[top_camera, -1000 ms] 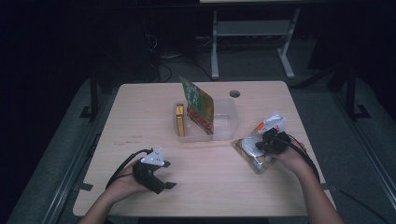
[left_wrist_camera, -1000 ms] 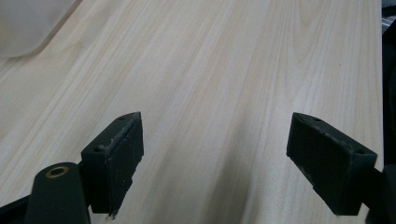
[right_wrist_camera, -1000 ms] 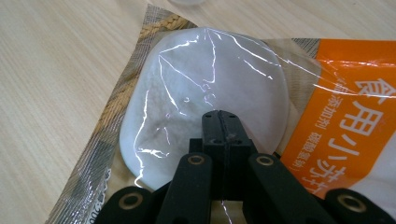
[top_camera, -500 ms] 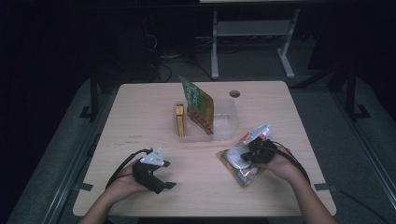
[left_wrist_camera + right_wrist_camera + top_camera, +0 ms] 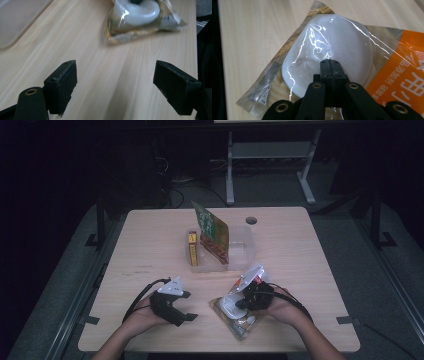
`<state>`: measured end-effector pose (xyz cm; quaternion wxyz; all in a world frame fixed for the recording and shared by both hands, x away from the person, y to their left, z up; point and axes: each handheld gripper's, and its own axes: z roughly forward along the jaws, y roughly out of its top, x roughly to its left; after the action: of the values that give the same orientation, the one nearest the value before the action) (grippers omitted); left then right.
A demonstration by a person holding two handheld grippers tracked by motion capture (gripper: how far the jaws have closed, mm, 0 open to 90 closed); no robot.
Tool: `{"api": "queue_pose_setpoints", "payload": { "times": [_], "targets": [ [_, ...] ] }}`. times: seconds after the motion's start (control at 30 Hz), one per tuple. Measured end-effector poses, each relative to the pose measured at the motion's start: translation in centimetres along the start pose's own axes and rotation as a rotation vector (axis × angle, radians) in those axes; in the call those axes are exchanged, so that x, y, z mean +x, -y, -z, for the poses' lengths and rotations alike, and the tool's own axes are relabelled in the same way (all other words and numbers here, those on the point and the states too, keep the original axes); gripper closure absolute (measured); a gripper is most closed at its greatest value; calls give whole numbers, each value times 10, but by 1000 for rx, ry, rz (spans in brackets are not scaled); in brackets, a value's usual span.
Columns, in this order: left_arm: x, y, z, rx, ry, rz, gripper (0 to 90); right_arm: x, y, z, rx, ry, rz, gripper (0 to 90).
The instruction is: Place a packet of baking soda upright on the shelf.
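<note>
A clear plastic packet (image 5: 239,324) with a white round bun and an orange label lies on the wooden table (image 5: 305,265) near the front edge; it also lies ahead in the left gripper view (image 5: 140,15). My right gripper (image 5: 238,304) rests on it. Its jaws are pressed together at the clear film over the bun (image 5: 332,37), and the right gripper's tips (image 5: 331,62) leave no gap. My left gripper (image 5: 189,306) is held low over bare wood to the packet's left, open (image 5: 116,82), with nothing between its fingers.
A clear plastic bin (image 5: 241,251) stands at the table's middle, holding an upright green and orange snack bag (image 5: 212,232) and a yellow box (image 5: 192,249). A round cable hole (image 5: 251,220) sits near the far edge. Dark floor surrounds the table.
My right gripper has slid left and toward the front edge, and the packet has come along with it. The left gripper has stayed where it was.
</note>
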<state>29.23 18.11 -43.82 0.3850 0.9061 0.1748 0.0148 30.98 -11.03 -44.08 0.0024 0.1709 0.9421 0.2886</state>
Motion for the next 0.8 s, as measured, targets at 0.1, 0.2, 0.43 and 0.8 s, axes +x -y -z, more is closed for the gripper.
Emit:
{"api": "queue_pose_setpoints", "payload": {
  "times": [0.1, 0.2, 0.43, 0.8],
  "targets": [
    [-3, -9, -10, 3, 9, -19, 188, 8, -1, -2, -6, -22, 23, 900],
    [-4, -19, -20, -2, 19, -32, 193, 11, 1, 1, -28, -18, 27, 899],
    [0, -40, -43, -42, 82, -25, 217, 8, 17, 30, -108, 36, -26, 805],
    [8, -60, -86, -26, 132, 18, 306, -9, 69, 75, -241, 171, -243, 502]
  ]
}}
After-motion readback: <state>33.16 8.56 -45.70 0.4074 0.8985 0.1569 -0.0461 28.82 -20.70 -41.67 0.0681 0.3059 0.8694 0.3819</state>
